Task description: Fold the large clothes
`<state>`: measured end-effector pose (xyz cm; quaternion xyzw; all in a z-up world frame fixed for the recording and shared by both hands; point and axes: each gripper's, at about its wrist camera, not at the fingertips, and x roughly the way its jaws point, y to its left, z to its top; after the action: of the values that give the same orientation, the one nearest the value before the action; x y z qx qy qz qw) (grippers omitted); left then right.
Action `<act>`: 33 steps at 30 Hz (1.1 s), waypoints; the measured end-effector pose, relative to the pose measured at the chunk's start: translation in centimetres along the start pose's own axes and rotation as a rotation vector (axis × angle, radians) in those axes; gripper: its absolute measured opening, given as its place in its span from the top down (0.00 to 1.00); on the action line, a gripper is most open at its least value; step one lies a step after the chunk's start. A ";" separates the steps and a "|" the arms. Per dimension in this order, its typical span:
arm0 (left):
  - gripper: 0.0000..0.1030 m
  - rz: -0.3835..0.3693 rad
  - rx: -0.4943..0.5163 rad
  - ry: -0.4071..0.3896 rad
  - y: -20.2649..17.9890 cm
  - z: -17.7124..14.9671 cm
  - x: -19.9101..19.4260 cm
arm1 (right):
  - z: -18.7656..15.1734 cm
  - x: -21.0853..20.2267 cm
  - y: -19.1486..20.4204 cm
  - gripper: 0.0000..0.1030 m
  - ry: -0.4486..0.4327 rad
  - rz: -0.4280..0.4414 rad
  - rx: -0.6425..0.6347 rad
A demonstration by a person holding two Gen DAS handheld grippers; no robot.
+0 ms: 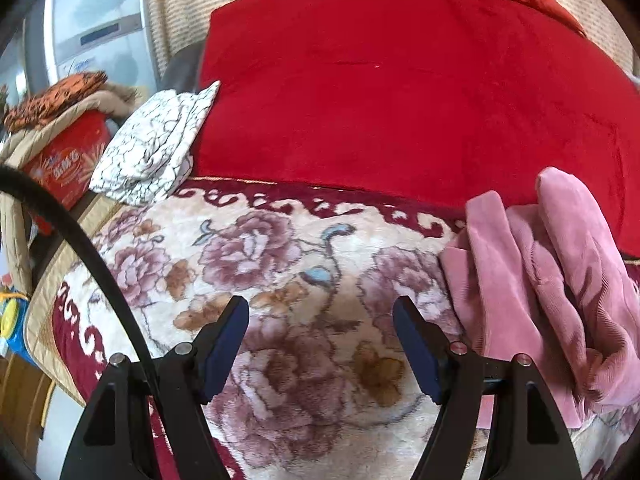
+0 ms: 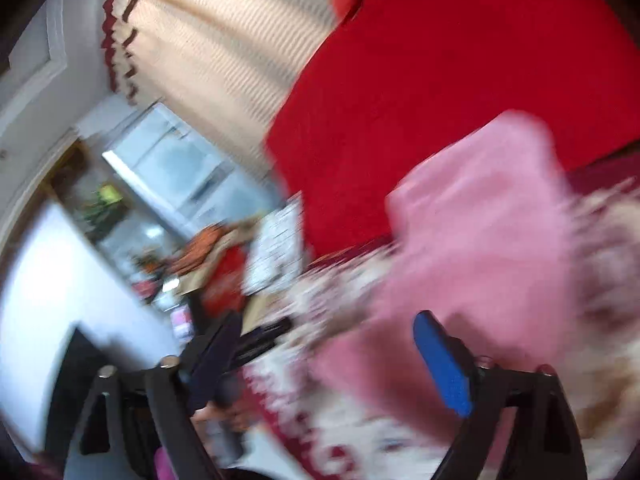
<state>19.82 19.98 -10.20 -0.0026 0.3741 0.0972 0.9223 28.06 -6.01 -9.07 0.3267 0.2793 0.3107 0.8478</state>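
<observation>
The left gripper (image 1: pixel 321 312) hangs with its dark blue-padded fingers (image 1: pixel 226 344) apart and nothing between them, over a plush floral blanket (image 1: pixel 288 248) that covers the bed. The blanket is cream with mauve roses, brown leaves and a dark red scrolled border. Just right of the fingers lies the pink garment (image 1: pixel 552 280), a soft ribbed velvety cloth bunched in loose folds on the blanket's right side. Beyond the border a smooth red quilt (image 1: pixel 400 88) spreads across the far half of the bed. At its left edge sits a white pillow (image 1: pixel 156 148) with a black crackle pattern. Farther left stands a red box (image 1: pixel 68 164) under a tan padded cover, and behind the bed a beige ribbed curtain (image 1: pixel 192 4).

The right wrist view is heavily blurred. The right gripper (image 2: pixel 328 336) has its fingers (image 2: pixel 440 364) spread, one pad bright blue; the pink garment (image 2: pixel 480 248) lies in front of them, and the pads do not press on it. This view alone shows a pale wall and a door frame (image 2: pixel 36 92) at far left, and the curtain's dark red scalloped trim.
</observation>
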 end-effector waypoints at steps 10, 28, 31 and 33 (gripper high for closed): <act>0.27 -0.017 0.051 -0.016 -2.7 0.0 -0.8 | -2.2 0.1 -6.2 0.65 0.004 -0.155 0.187; 0.25 -0.054 0.119 0.112 -10.9 -1.8 3.8 | -1.3 5.5 -4.4 0.65 0.180 -0.168 0.045; 0.25 -0.033 0.101 0.102 -10.4 -1.4 4.0 | 0.4 3.7 -3.9 0.65 0.156 -0.170 0.018; 0.25 -0.008 0.108 0.098 -10.3 -1.3 4.2 | 2.0 2.8 -3.5 0.64 0.093 -0.190 -0.014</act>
<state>23.74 10.50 -14.81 0.0407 0.4235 0.0730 0.9020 32.46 -6.90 -11.08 0.2778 0.3460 0.2457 0.8619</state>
